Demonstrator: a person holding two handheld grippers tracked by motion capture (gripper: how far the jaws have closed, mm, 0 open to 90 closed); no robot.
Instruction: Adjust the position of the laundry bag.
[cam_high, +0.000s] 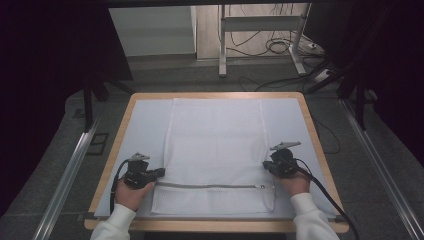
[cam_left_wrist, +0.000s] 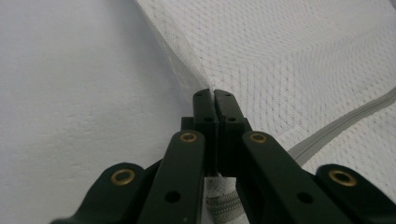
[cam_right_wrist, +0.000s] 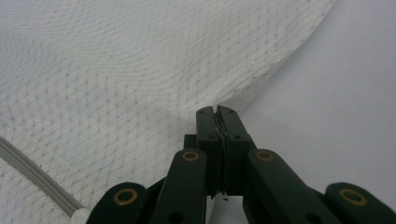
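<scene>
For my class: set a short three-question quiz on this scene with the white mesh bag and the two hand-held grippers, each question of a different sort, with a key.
1. True or false: the left gripper is shut on the side edge of the mesh bag.
2. Multiple choice: the bag's zipper runs
A. along the far end
B. across the near end, between the two grippers
C. down the middle, front to back
3. Fill in: the bag lies on a pale ____ that covers the wooden table.

Key
1. True; the right gripper pinches the opposite edge likewise.
2. B
3. mat
</scene>
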